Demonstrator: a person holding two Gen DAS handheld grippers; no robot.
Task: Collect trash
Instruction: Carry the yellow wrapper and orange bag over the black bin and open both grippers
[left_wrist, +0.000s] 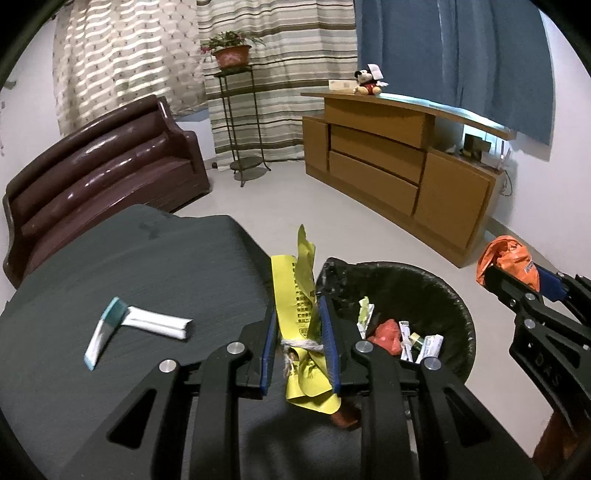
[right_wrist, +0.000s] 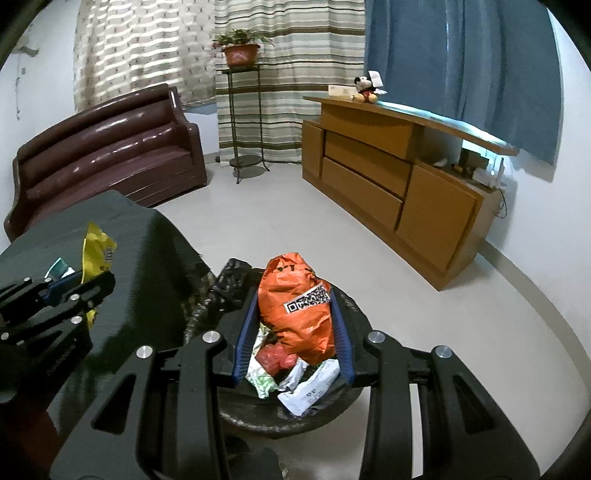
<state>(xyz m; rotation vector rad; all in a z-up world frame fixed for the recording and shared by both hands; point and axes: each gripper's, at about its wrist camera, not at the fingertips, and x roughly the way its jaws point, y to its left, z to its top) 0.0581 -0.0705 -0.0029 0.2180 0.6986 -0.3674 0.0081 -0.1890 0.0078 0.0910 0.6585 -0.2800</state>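
My left gripper (left_wrist: 300, 314) is shut on a yellow wrapper (left_wrist: 301, 295) tied with string, held at the right edge of the dark table (left_wrist: 147, 258), beside the black-lined trash bin (left_wrist: 443, 291). My right gripper (right_wrist: 293, 317) is shut on a crumpled orange bag (right_wrist: 295, 306) with a QR label, held over the bin (right_wrist: 354, 306). The bin holds several wrappers and a red piece (left_wrist: 386, 332). A white-and-teal wrapper (left_wrist: 140, 326) lies on the table. The right gripper also shows in the left wrist view (left_wrist: 513, 273), the left one in the right wrist view (right_wrist: 92, 284).
A brown sofa (left_wrist: 103, 162) stands beyond the table. A wooden cabinet (left_wrist: 399, 166) with a plush toy (left_wrist: 369, 83) lines the right wall. A metal plant stand (left_wrist: 240, 122) stands by the curtains. Pale floor (left_wrist: 295, 199) lies between them.
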